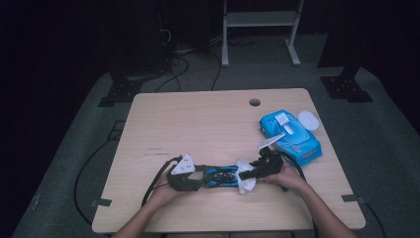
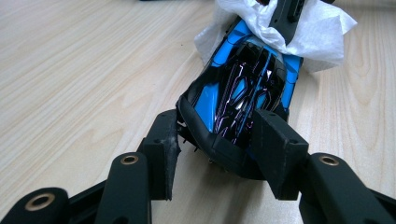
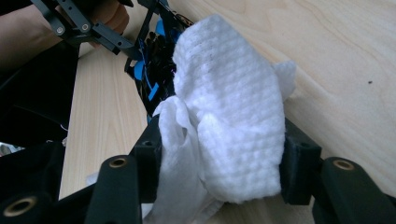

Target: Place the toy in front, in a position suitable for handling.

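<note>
Two tools met near the surface's front edge: my left tool (image 2: pixel 212 154) clamped the blue toy car's (image 2: pixel 247 88) end, my right tool (image 3: pixel 217 154) clamped a white wipe (image 3: pixel 233 116) against it. From above I saw the blue wipe pack (image 1: pixel 292 136) toward the right edge.

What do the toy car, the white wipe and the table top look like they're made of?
Toy car: likely hard plastic, glossy; light glints on its blue and black shell.
White wipe: soft nonwoven or paper tissue, matte, with a dimpled embossed texture and crumpled folds.
Table top: pale wood-grain surface, probably laminate; smooth, with a faint sheen.
</note>
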The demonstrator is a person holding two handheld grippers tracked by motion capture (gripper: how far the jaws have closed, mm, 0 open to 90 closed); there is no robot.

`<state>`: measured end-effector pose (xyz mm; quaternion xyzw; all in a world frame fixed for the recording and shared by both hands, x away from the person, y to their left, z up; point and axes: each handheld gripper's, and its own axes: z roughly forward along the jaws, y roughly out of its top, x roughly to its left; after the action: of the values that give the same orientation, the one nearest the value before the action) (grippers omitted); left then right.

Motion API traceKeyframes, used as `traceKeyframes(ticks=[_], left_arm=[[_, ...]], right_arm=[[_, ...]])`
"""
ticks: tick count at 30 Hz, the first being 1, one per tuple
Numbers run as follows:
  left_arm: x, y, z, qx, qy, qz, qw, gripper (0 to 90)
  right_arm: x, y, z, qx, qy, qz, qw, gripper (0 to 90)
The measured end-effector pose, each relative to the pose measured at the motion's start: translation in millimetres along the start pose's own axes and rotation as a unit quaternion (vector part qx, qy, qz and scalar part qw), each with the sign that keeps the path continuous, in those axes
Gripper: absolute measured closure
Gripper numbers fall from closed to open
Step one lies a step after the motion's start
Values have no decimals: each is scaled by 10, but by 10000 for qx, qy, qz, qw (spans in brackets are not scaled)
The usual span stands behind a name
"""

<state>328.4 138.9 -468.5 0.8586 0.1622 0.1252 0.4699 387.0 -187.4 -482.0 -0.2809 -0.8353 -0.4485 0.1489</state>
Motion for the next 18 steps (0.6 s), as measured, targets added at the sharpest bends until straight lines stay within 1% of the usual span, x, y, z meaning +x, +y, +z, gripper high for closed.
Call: traceKeyframes(ticks=[1,2,3,4,5,6,7,8,9,10,11,12,13,14,15,16,17,18], left_arm=[[-3,1,-1,11,3,40,10000,515],[11,-2,20,13,-74,-151,9999,456],[31,-2,32,14,-120,-245,9996,417],[31,-2,32,14,-120,-245,9996,402],[46,0,47,23,-158,-293,9994,402],[54,5,55,50,-154,-337,9993,369],[101,16,75,159,-248,-483,9984,329],[101,16,75,159,-248,-483,9984,328],[123,18,81,165,-276,-484,9983,328],[169,36,92,230,-276,-487,9982,331],[187,44,100,256,-238,-429,9985,336],[187,44,100,256,-238,-429,9985,338],[189,47,109,261,-132,-349,9990,357],[201,54,130,303,-147,-361,9988,367],[213,80,162,277,-151,-379,9988,388],[213,80,162,277,-151,-379,9988,416],[204,103,188,311,46,-315,9990,413],[204,103,188,311,46,-315,9990,430]], right_arm=[[1,0,-1,-10,2,-36,10000,463],[6,-7,-9,-77,39,-141,9999,487],[21,-11,-10,-137,29,-254,9996,493],[21,-11,-10,-137,29,-254,9996,493],[39,-11,-9,-174,-2,-370,9992,494],[62,-2,-9,-184,-79,-519,9985,494],[107,15,-16,-186,-237,-765,9966,497],[107,15,-16,-186,-237,-765,9966,497],[131,28,-18,-200,-333,-921,9950,501],[172,59,-21,-227,-560,-1192,9910,509],[186,77,-21,-259,-658,-1329,9886,518],[186,77,-21,-259,-658,-1329,9886,518],[229,104,-19,-366,-985,-1679,9802,549],[229,104,-19,-366,-985,-1679,9802,549],[248,151,-3,-360,-1190,-1879,9743,551],[248,151,-3,-360,-1190,-1879,9743,551],[249,184,19,-391,-1366,-1909,9713,553],[249,184,19,-391,-1366,-1909,9713,553]])
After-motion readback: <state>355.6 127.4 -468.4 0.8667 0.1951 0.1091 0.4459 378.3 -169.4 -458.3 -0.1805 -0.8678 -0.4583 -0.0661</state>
